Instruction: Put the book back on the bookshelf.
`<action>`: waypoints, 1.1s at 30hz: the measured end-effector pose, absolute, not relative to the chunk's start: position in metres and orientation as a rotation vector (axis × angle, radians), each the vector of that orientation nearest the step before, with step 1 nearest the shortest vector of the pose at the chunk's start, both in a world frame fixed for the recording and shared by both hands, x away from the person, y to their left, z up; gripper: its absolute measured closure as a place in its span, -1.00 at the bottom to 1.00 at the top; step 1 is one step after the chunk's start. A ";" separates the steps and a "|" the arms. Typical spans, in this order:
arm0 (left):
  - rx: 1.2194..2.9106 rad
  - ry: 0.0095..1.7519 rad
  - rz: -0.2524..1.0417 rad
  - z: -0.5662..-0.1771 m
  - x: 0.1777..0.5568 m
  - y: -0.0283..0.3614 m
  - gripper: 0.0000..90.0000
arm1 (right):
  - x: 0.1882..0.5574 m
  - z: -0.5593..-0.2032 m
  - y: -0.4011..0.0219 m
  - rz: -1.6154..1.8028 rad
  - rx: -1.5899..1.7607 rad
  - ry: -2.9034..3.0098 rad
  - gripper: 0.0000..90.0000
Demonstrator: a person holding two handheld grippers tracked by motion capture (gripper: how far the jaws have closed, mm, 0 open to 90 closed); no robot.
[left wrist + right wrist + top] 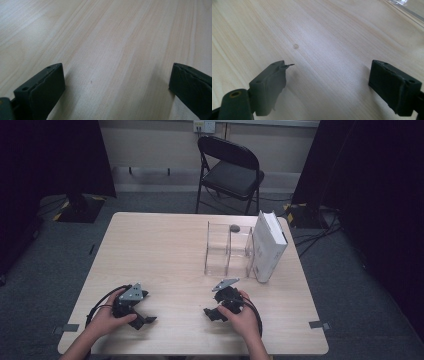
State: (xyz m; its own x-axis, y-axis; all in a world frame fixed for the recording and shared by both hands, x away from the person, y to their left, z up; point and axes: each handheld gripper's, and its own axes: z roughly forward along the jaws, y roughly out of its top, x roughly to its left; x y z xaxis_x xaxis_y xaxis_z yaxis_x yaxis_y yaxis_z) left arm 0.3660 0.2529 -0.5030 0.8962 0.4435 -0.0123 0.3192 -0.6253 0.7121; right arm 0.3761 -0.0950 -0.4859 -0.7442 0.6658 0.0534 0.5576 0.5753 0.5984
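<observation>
Both grippers rest low over the near part of a light wooden table (165, 250), each held by a hand. My left gripper (142, 317) sits at the near left, and its own view shows the left gripper (117, 85) open, jaws wide apart over bare wood. My right gripper (212, 312) sits near the front middle; the right gripper (327, 82) is open too, with nothing between the jaws. A clear plastic divider rack (227, 251) stands at the right of the table, and a thick white book (269, 247) stands upright against its right side.
A small dark object (234, 227) lies at the far end of the rack. A corner of the clear rack (404, 11) shows at the top right of the right gripper view. A black folding chair (230, 170) stands behind the table. Cables lie on the carpet at the right.
</observation>
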 end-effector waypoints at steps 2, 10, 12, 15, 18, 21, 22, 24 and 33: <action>2.295 0.543 0.211 -0.503 0.366 0.253 -1.00 | 0.375 -0.487 -0.094 0.897 1.016 2.615 -0.73; 2.295 0.544 0.211 -0.503 0.366 0.253 -1.00 | 0.371 -0.491 -0.091 0.918 0.994 2.560 -0.75; 2.295 0.544 0.211 -0.503 0.366 0.253 -1.00 | 0.370 -0.494 -0.091 0.955 0.988 2.537 -0.75; 2.295 0.544 0.211 -0.503 0.366 0.253 -1.00 | 0.368 -0.497 -0.091 0.994 0.993 2.500 -0.75; 2.295 0.544 0.211 -0.503 0.366 0.253 -1.00 | 0.368 -0.497 -0.092 1.000 0.987 2.500 -0.75; 2.295 0.544 0.211 -0.503 0.366 0.253 -1.00 | 0.367 -0.499 -0.091 1.031 0.985 2.482 -0.75; 2.295 0.544 0.212 -0.503 0.366 0.253 -1.00 | 0.367 -0.500 -0.091 1.036 0.985 2.475 -0.75; 2.294 0.545 0.213 -0.503 0.366 0.253 -1.00 | 0.367 -0.501 -0.091 1.060 0.969 2.462 -0.75; 2.295 0.545 0.213 -0.503 0.366 0.253 -1.00 | 0.367 -0.502 -0.091 1.063 0.960 2.467 -0.75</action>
State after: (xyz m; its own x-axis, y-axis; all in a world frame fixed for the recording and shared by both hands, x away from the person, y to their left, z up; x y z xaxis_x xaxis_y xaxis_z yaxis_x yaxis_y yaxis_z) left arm 0.3658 0.2527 -0.5031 0.8952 0.4455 -0.0112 0.3198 -0.6245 0.7126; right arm 0.3673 -0.0909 -0.5015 -0.7368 0.6762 -0.0007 0.4637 0.5060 0.7273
